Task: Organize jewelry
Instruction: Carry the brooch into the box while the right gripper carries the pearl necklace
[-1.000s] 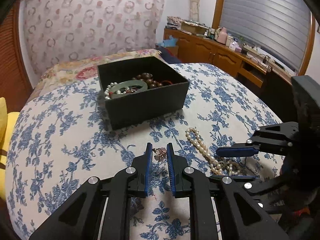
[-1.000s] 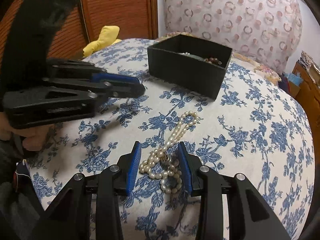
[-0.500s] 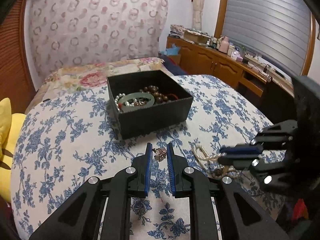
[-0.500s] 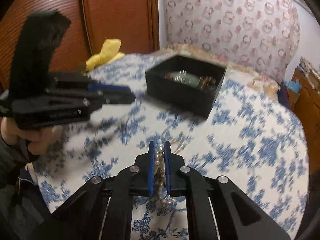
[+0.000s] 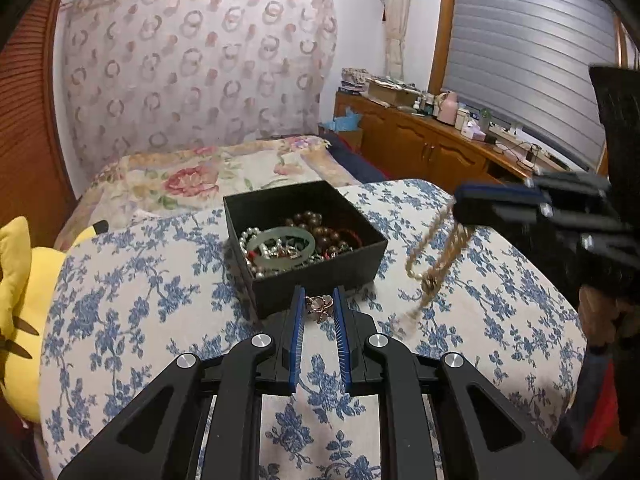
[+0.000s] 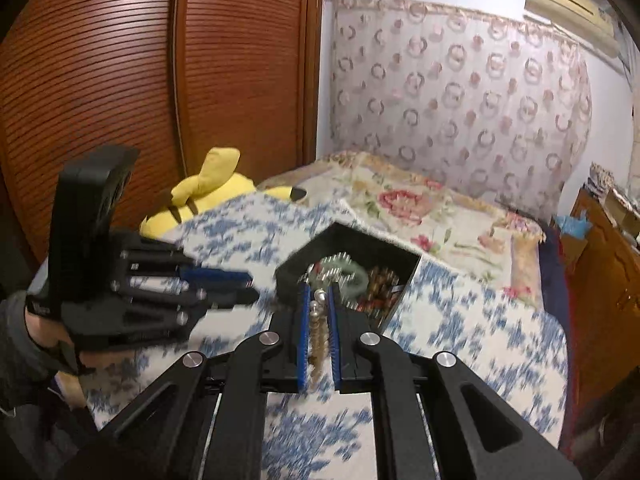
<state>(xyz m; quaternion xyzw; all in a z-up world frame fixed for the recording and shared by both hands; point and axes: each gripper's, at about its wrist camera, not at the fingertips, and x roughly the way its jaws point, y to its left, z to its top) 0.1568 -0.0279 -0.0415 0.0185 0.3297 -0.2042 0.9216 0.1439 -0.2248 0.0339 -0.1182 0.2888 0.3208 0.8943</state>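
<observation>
Surface: cloth (image 5: pixel 120 300) with blue floral print on white, rounded edge. One item rests directly on it: open black box (image 5: pixel 320 280), near the middle toward the far side, filled with beads and a green bangle (image 5: pixel 280 246). Cloth around the box is bare. Right-wrist view motion-blurred; same layout.

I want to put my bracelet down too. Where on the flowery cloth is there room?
Left of the black box, toward the yellow plush toy, the flowery cloth is bare. Right of the box, the cloth under the dangling pearl necklace is bare too. Inside the box it's crowded.
</observation>
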